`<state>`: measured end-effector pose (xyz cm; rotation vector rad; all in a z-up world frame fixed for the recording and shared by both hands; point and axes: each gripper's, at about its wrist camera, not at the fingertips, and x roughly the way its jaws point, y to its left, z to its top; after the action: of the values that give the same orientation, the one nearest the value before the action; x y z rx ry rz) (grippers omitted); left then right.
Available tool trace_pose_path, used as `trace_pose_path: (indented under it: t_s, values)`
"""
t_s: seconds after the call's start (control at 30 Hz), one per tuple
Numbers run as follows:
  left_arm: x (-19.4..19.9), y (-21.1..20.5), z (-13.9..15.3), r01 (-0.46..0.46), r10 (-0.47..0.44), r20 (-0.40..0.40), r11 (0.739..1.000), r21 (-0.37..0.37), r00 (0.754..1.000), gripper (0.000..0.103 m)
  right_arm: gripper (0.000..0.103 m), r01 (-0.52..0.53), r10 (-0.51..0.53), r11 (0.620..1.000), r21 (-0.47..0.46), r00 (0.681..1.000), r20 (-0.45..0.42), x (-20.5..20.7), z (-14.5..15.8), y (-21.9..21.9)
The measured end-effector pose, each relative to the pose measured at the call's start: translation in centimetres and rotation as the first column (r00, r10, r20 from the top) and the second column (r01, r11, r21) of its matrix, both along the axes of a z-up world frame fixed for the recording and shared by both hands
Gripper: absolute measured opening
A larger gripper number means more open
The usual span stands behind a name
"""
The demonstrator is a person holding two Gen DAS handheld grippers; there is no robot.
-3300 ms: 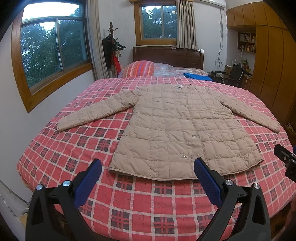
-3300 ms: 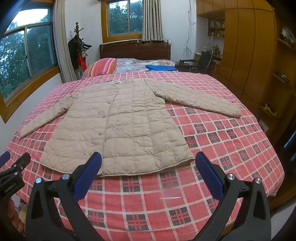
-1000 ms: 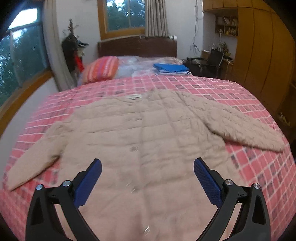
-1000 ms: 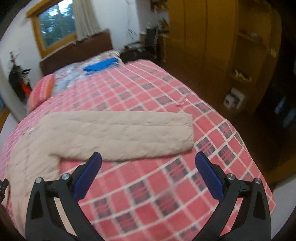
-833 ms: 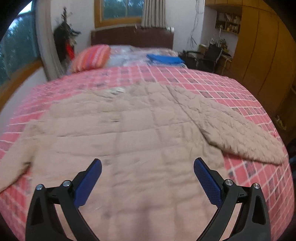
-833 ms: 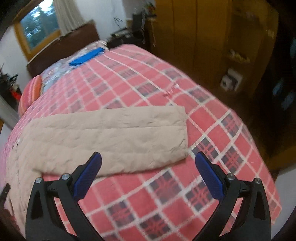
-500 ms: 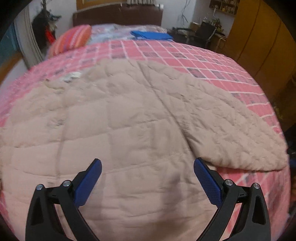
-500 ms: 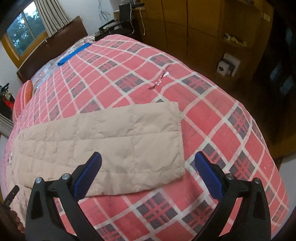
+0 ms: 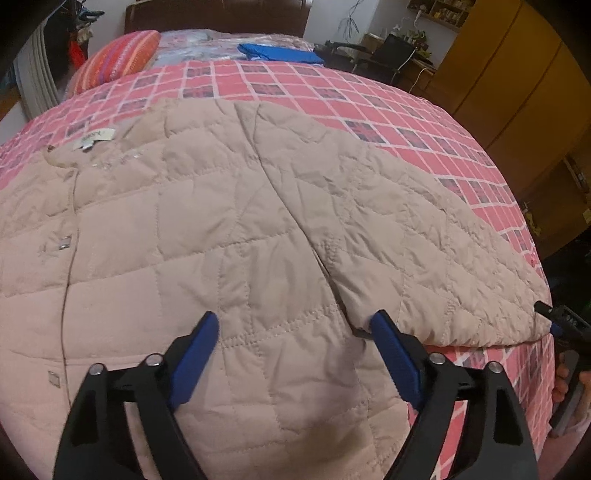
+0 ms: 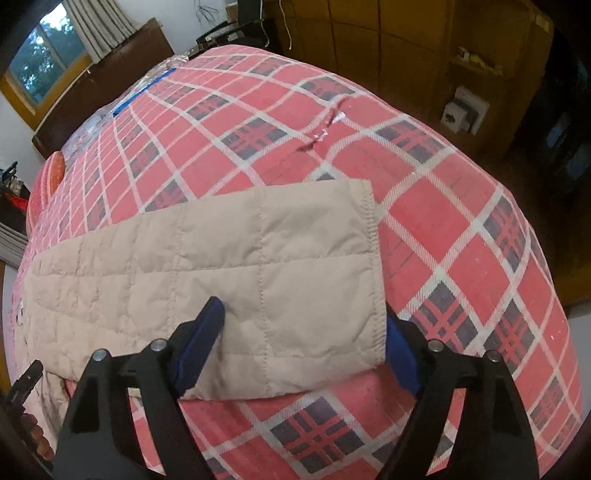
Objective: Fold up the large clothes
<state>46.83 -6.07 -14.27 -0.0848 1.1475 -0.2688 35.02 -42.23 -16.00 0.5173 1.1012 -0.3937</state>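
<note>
A beige quilted jacket (image 9: 192, 236) lies flat, front up, on the red plaid bedspread (image 9: 388, 110). My left gripper (image 9: 293, 332) is open and low over the jacket's side, one finger by the armpit where the right sleeve (image 9: 424, 251) joins the body. The sleeve's cuff end (image 10: 303, 280) fills the right wrist view. My right gripper (image 10: 303, 325) is open and straddles the cuff, one pad pressing on the fabric, the other at the cuff's hem. The right gripper (image 9: 565, 321) also shows at the sleeve's tip in the left wrist view.
A striped pillow (image 9: 118, 59) and folded blue cloth (image 9: 280, 53) lie near the dark headboard (image 9: 218, 16). Wooden wardrobes (image 9: 517, 85) stand along the right, with a white box (image 10: 463, 112) on the floor. The bed edge drops off just right of the cuff.
Both grippers have moved in and down onto the jacket: the left from the hem to the armpit, the right out to the sleeve cuff. Their fingers have narrowed slightly.
</note>
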Motion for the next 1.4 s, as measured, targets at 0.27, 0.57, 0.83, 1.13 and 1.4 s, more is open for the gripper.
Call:
trace_pose_path:
  t_s: [0.27,0.57,0.83,1.13,1.4]
  values:
    - [0.6,1.4,-1.0,-0.015,0.014,-0.024,0.999,-0.043,1.000,0.035,0.049,-0.015,0.013,0.997,-0.073,1.000,-0.014,0.0,0.4,0.9]
    - [0.8,2.5,-1.3,-0.017,0.017,-0.014,0.999,-0.035,1.000,0.013,0.014,-0.024,0.024,0.994,-0.102,1.000,-0.001,0.1,2.1,1.8]
    - [0.9,3.7,-1.4,-0.020,0.018,-0.031,0.997,-0.080,0.999,0.007,0.009,-0.171,0.174,0.985,-0.034,0.968,0.179,0.6,7.6,7.9]
    - [0.0,4.9,0.4,-0.001,0.001,-0.004,0.988,-0.157,1.000,0.059,0.008,-0.457,0.431,0.889,0.038,0.861,0.270,4.4,9.7,20.0]
    - [0.9,6.3,0.7,-0.032,0.022,-0.042,0.966,-0.258,0.999,0.059,0.008,-0.563,0.541,0.824,0.062,0.814,0.212,6.8,6.6,27.8]
